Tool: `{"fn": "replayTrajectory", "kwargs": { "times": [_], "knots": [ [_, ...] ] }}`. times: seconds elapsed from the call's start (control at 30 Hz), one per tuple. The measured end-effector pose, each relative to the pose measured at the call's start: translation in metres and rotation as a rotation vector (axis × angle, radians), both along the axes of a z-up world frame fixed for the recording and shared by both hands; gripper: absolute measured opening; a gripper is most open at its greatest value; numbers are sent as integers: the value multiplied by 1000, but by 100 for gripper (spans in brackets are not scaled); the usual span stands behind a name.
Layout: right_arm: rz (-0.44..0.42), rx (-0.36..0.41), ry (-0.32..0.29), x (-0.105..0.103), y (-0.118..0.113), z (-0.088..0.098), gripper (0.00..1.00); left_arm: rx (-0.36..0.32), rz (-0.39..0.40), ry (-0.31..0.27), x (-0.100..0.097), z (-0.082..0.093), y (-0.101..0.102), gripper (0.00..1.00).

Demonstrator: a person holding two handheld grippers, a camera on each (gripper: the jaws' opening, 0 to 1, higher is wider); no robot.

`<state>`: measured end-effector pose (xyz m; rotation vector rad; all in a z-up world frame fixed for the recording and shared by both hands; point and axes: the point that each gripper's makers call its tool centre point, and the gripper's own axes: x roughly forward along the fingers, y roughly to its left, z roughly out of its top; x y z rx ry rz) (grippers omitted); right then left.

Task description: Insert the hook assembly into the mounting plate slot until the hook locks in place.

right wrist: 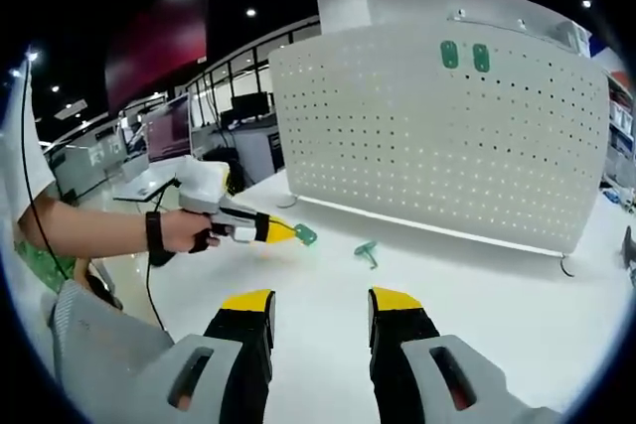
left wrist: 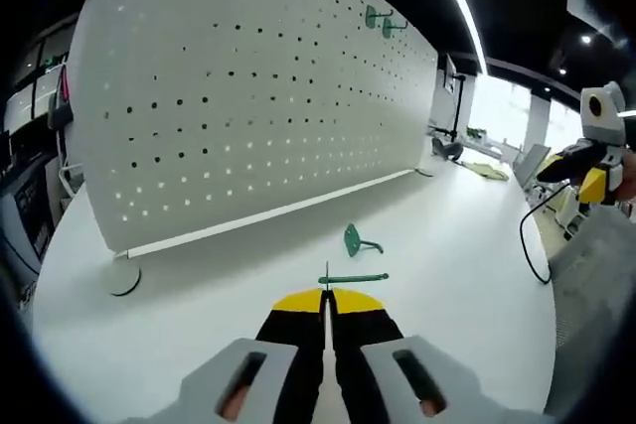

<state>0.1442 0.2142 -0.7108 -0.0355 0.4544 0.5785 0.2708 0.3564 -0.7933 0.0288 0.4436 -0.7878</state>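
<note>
Left gripper closed, right gripper spread

In the left gripper view the left gripper (left wrist: 326,307) has its yellow-tipped jaws pressed together, a thin green piece pinched at the tips. In the right gripper view the right gripper (right wrist: 321,303) holds its jaws well apart with nothing between them, while a hand (right wrist: 185,231) with a dark wrist strap grips the left gripper's handle.

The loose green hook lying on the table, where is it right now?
In the left gripper view the loose green hook lies on the white table, just beyond the hook pinched in the left gripper, before the pegboard.
</note>
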Motion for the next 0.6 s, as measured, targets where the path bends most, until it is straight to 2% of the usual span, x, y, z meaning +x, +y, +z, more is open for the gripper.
{"fn": "replayTrajectory", "kwargs": {
  "times": [0.27,0.6],
  "knots": [
    [17,11,-14,1,2,5,38,-32,-24,-11,-16,21,-5,1],
    [39,26,-36,0,4,13,37,-23,-77,-49,-37,44,-13,1]
  ]
}}
